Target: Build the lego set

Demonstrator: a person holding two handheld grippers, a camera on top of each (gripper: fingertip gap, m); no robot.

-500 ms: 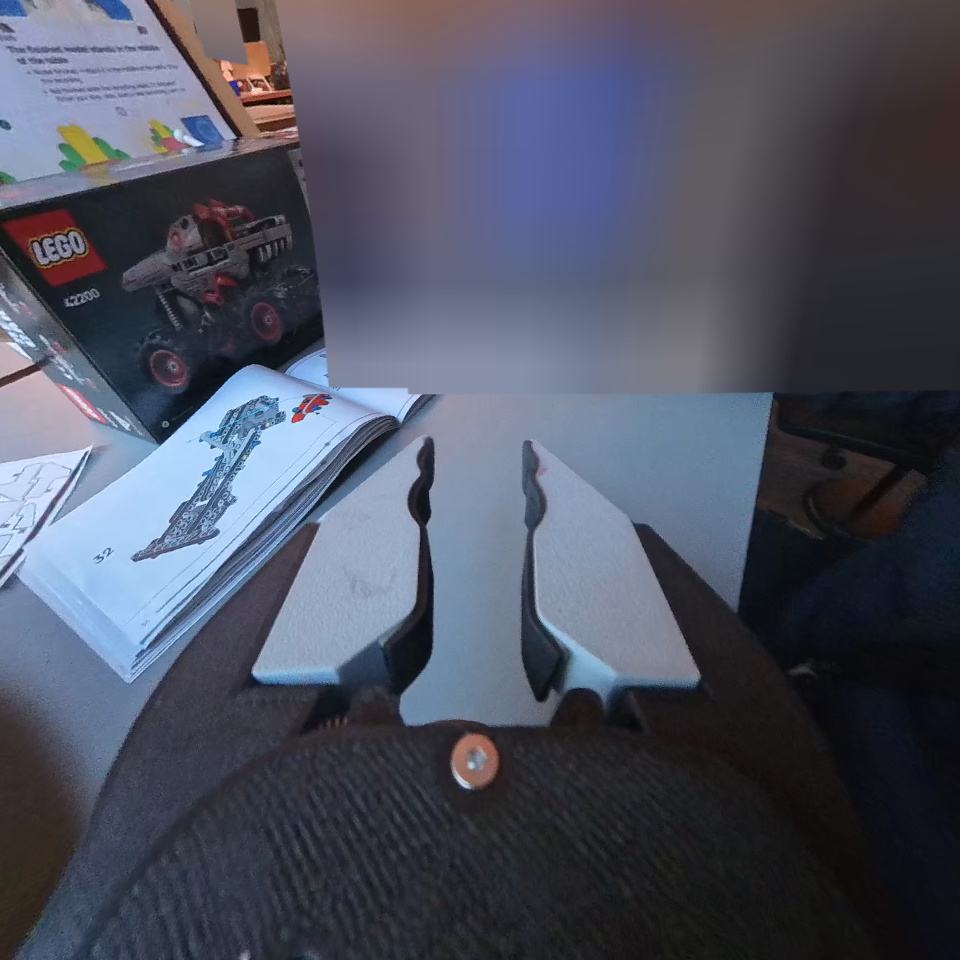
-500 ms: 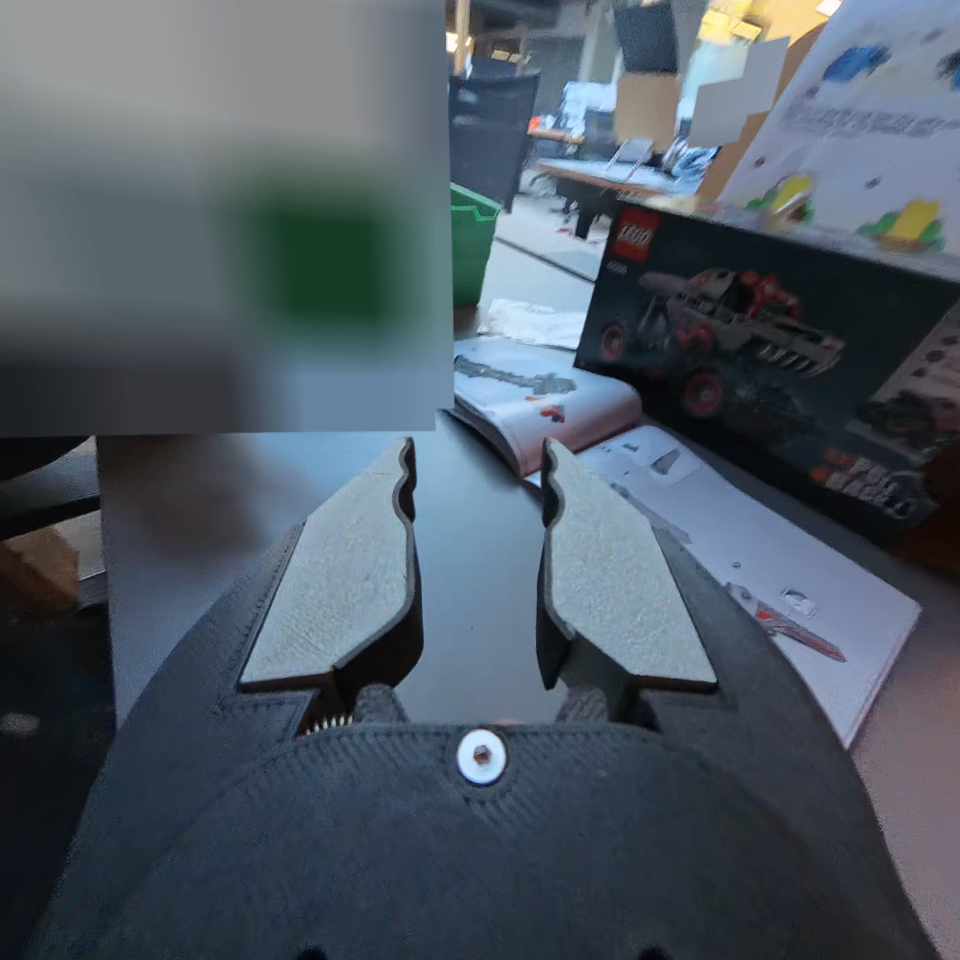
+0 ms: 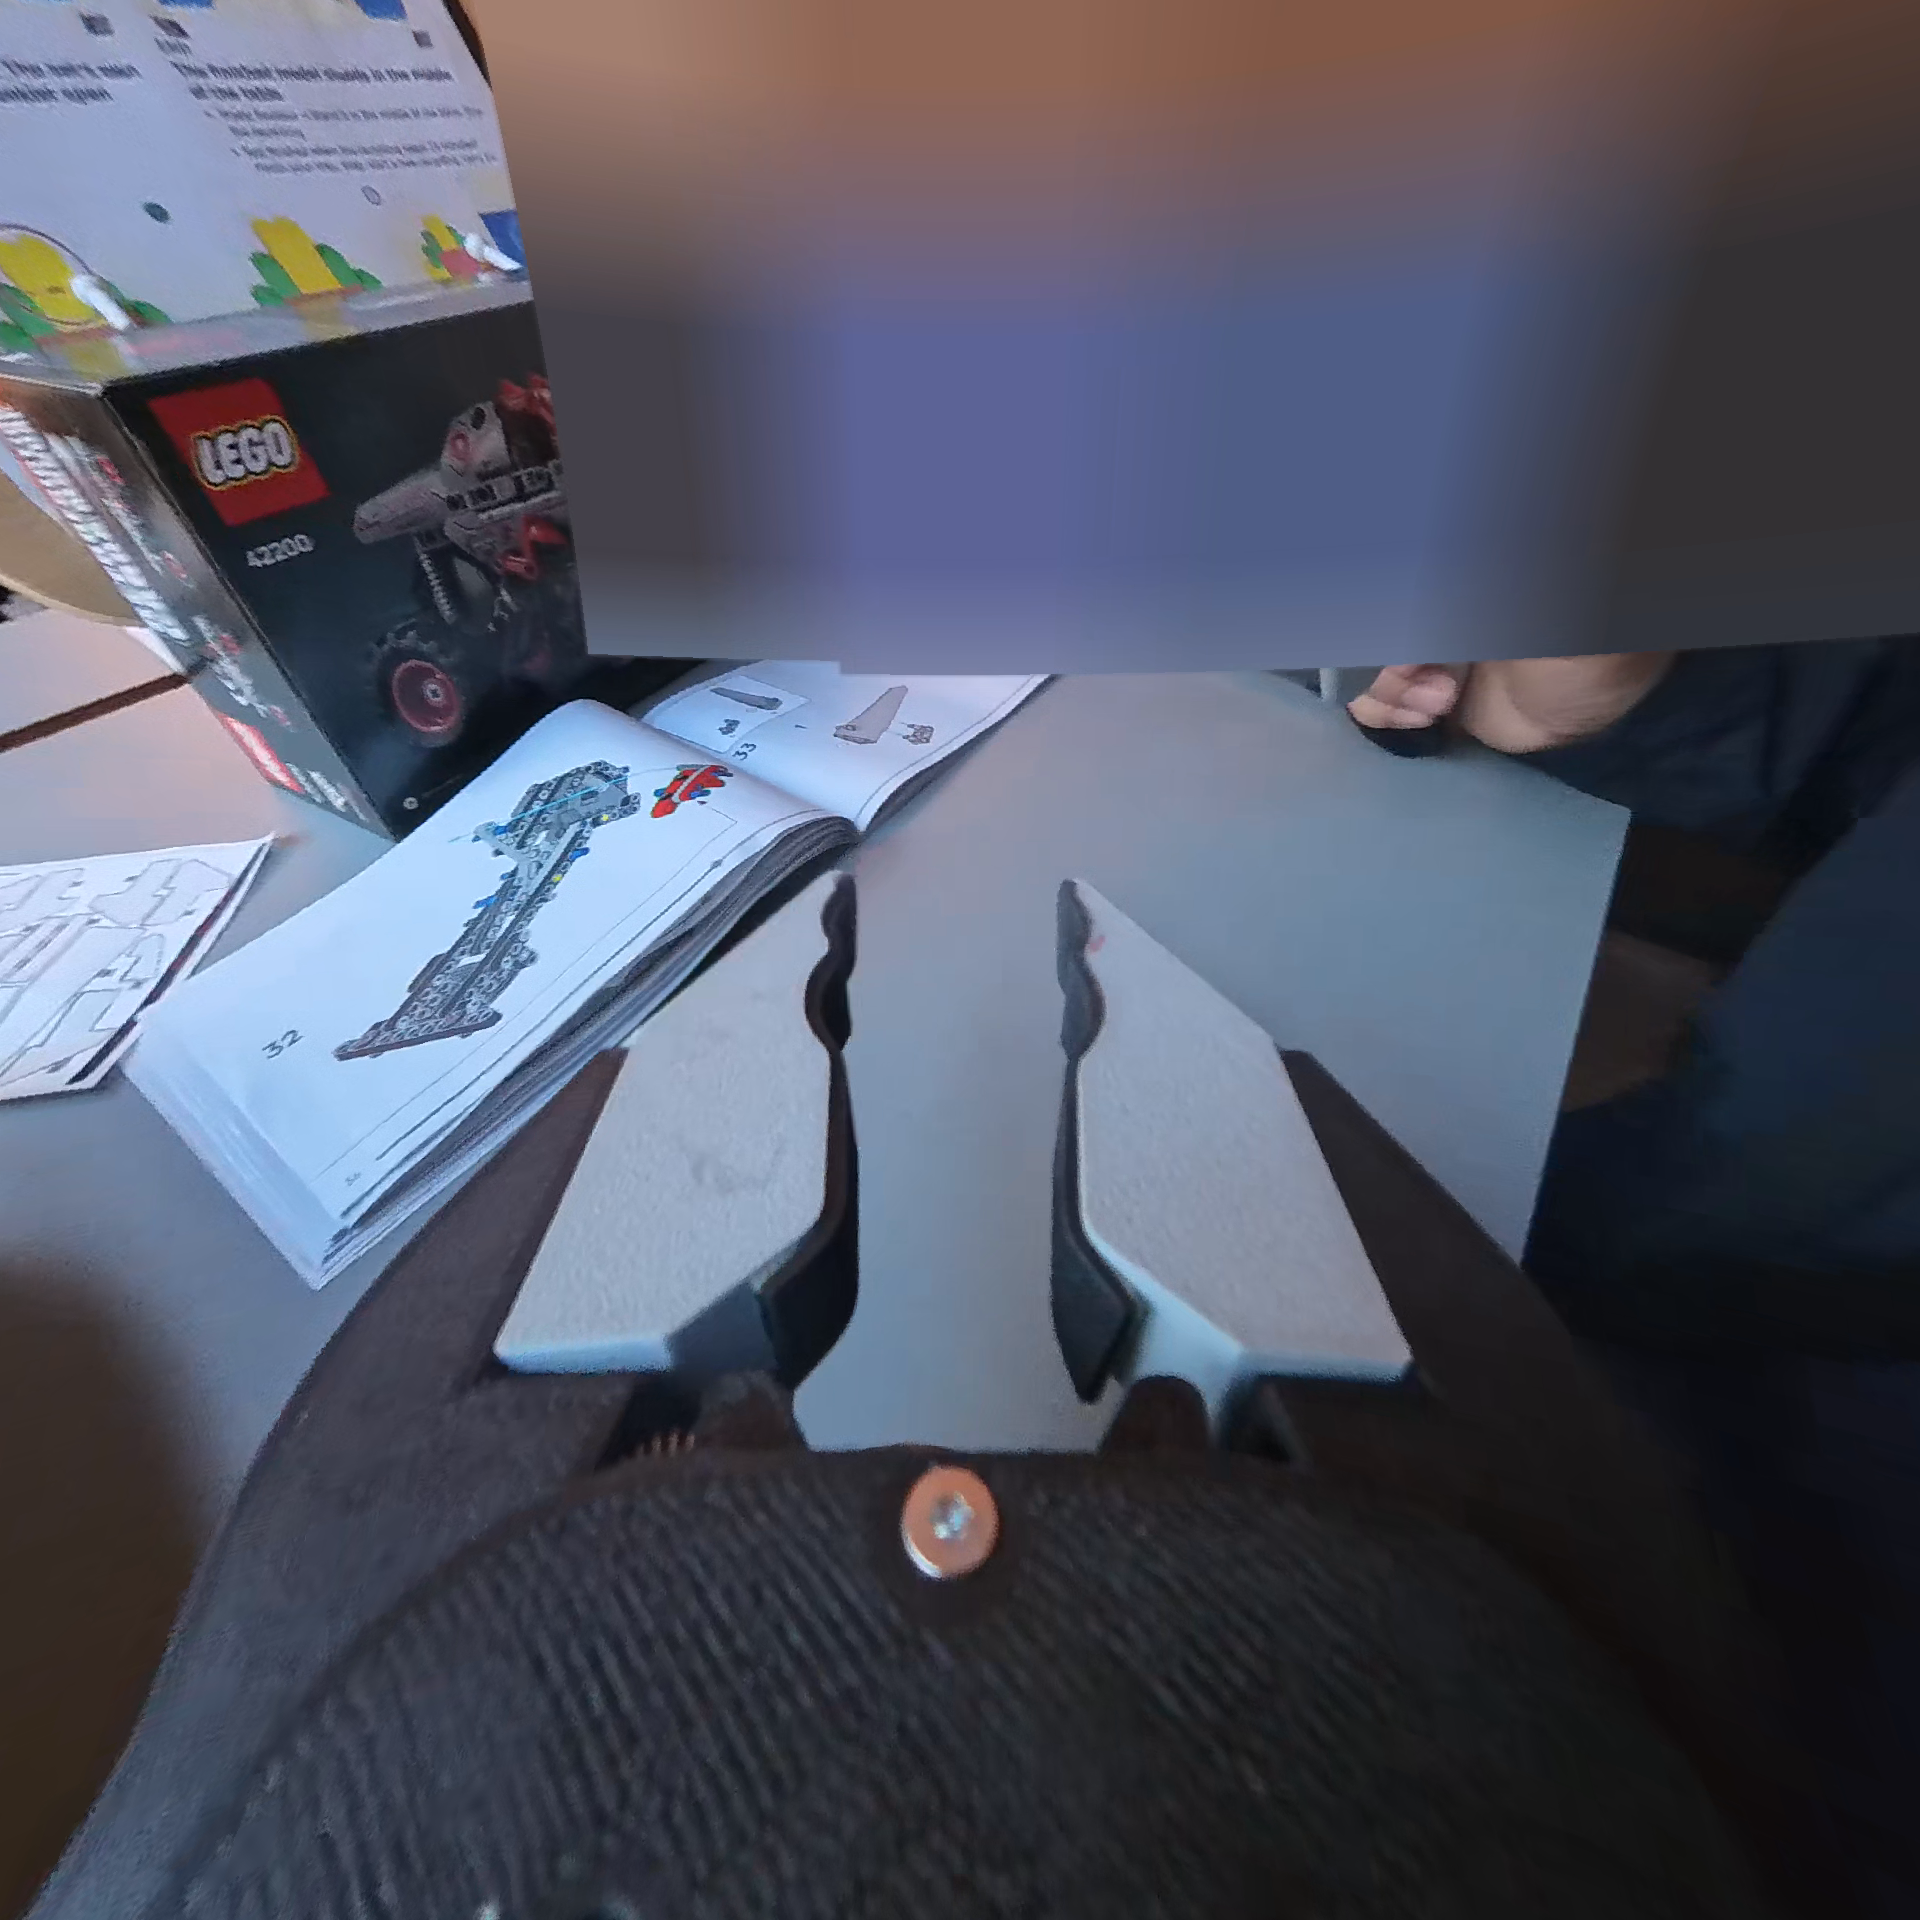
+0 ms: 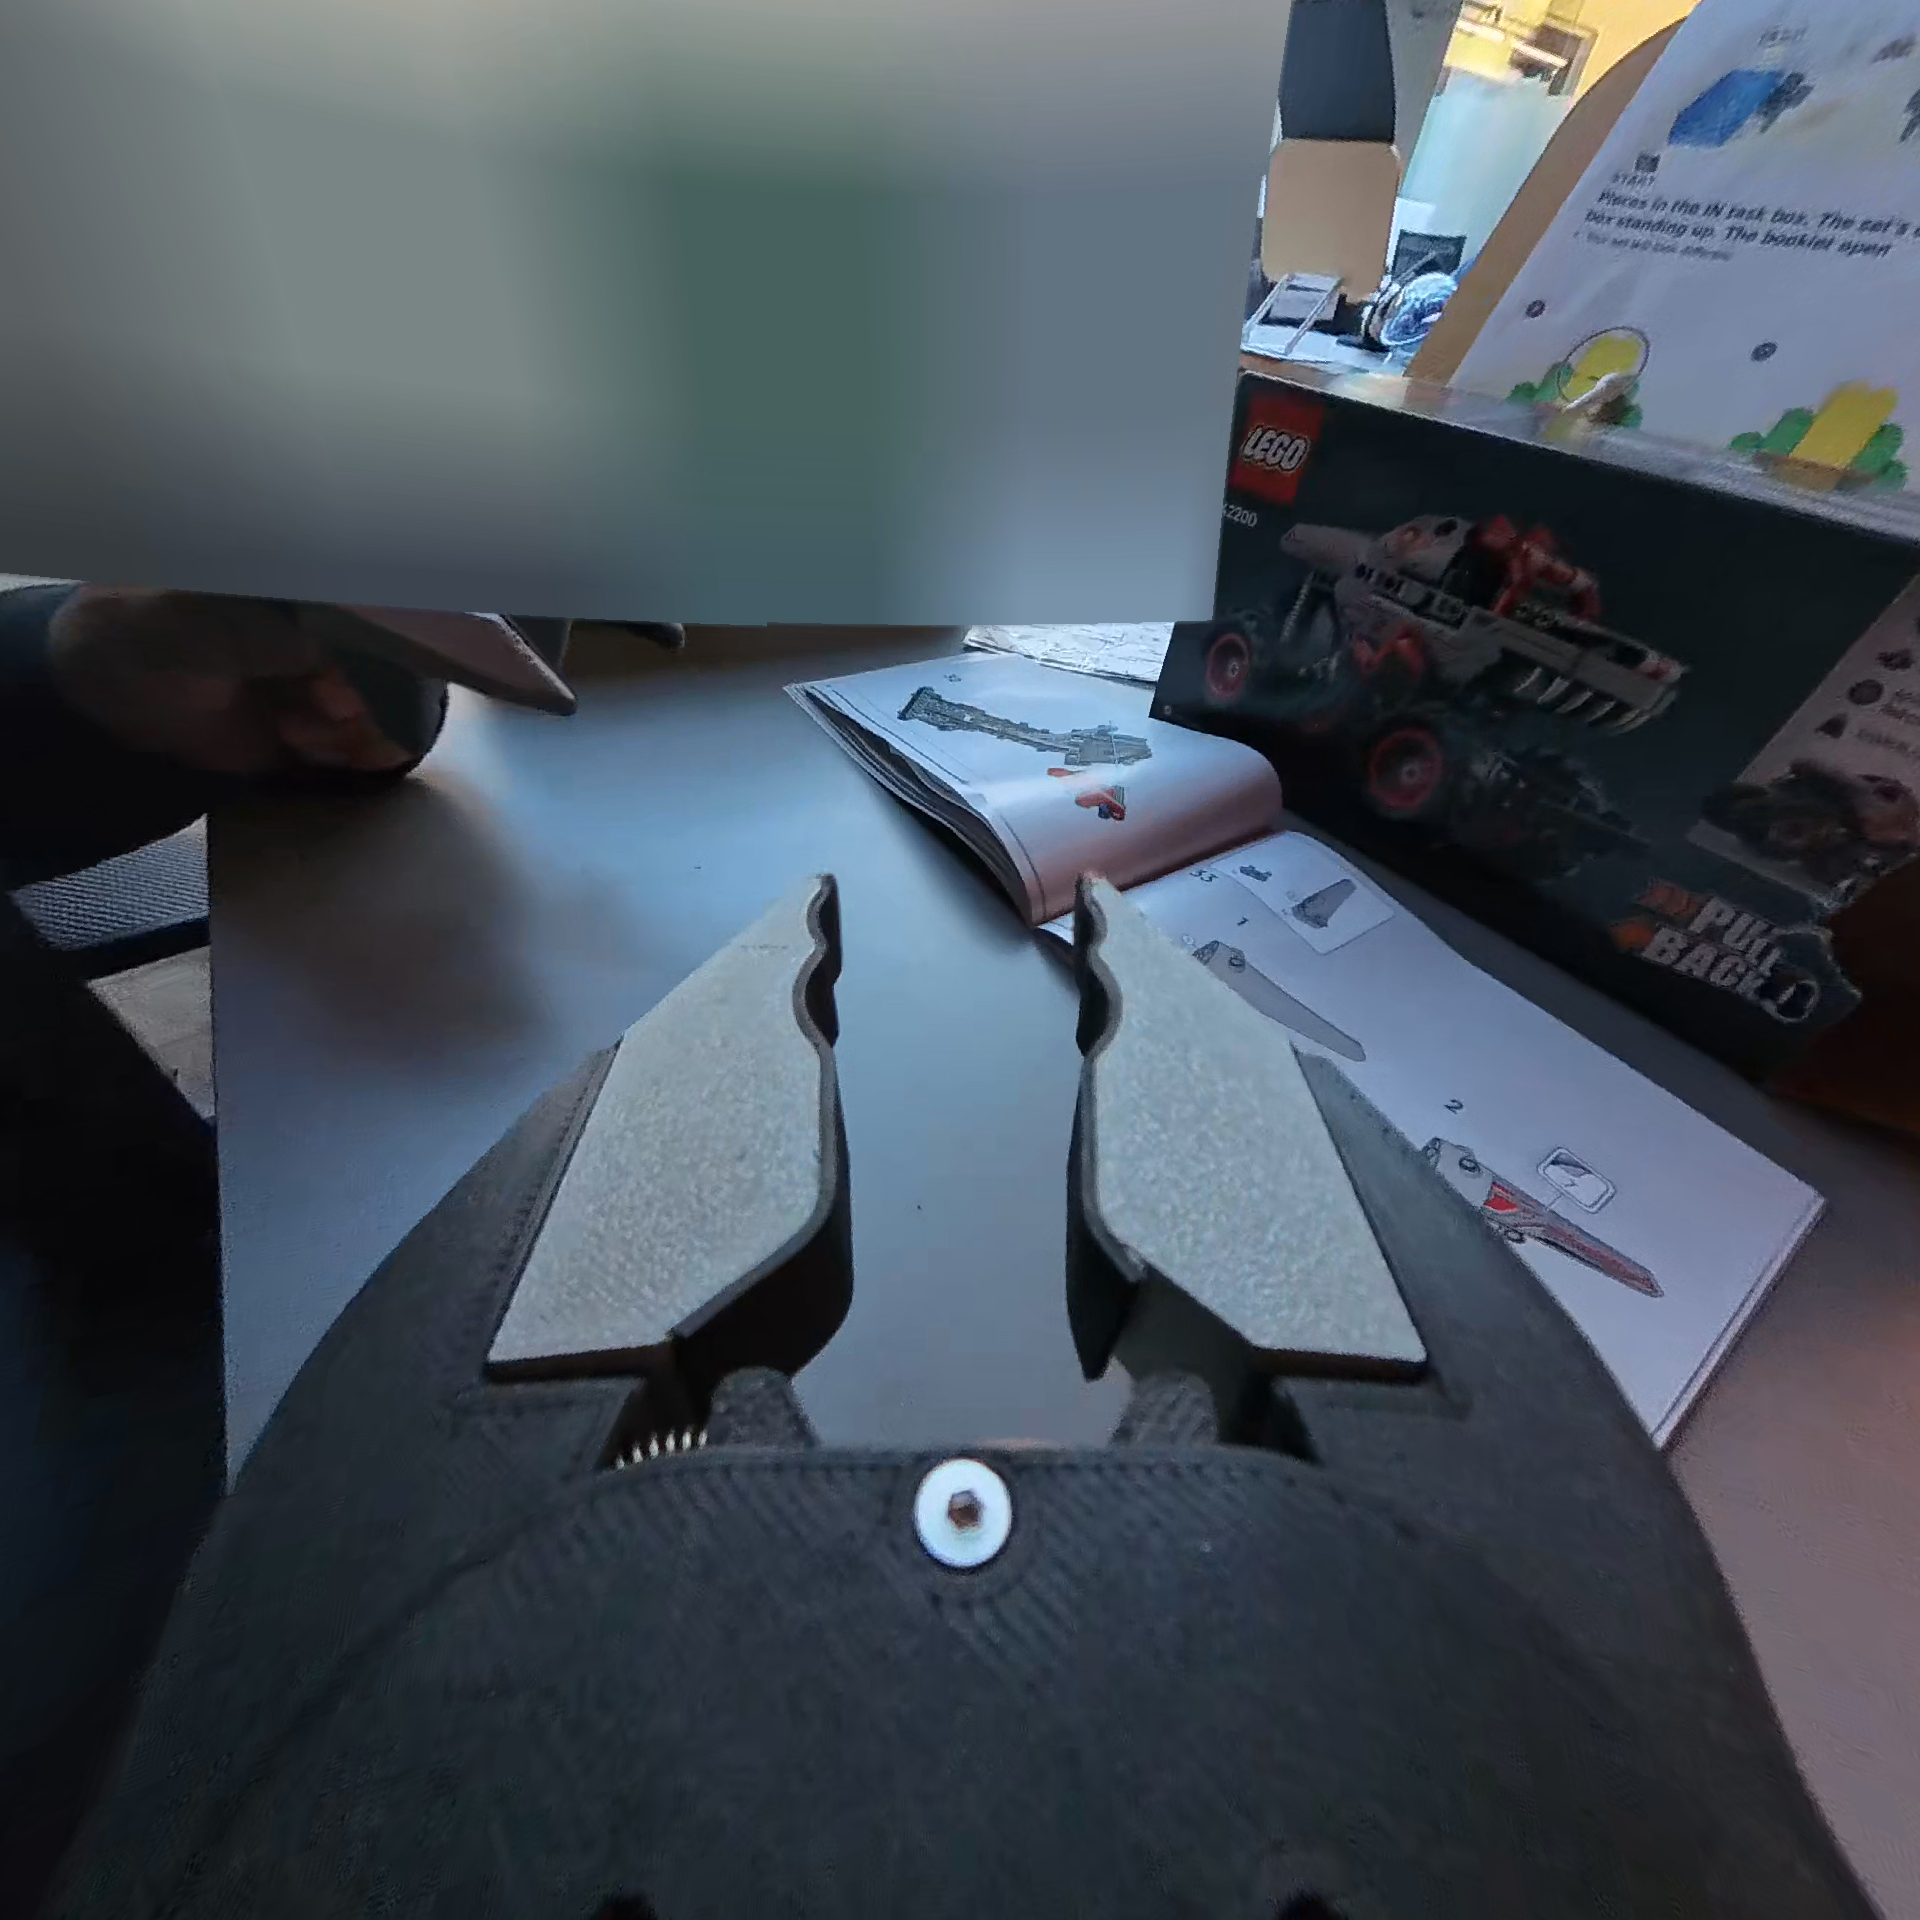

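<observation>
Both your left claw (image 3: 954, 914) and right claw (image 4: 954, 914) gape empty; no bricks visible, only the thin, floppy booklet (image 4: 1049, 790): lift it by its spine.

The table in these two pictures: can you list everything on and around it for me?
Set box: one, black with a truck picture, standing at the back of the table.
Instruction booklet: one, white, lying open in front of the box.
Loose sheet: one, white with line drawings, flat beside the booklet.
Printed sheet: one, white with coloured brick pictures, propped behind the box.
Table: one, grey; no loose bricks in view.
Hand: one, at the table's far edge; whose it is I cannot tell.
Left gripper: one, grey fingers on black body, open, empty.
Right gripper: one, same build, open, empty.
</observation>
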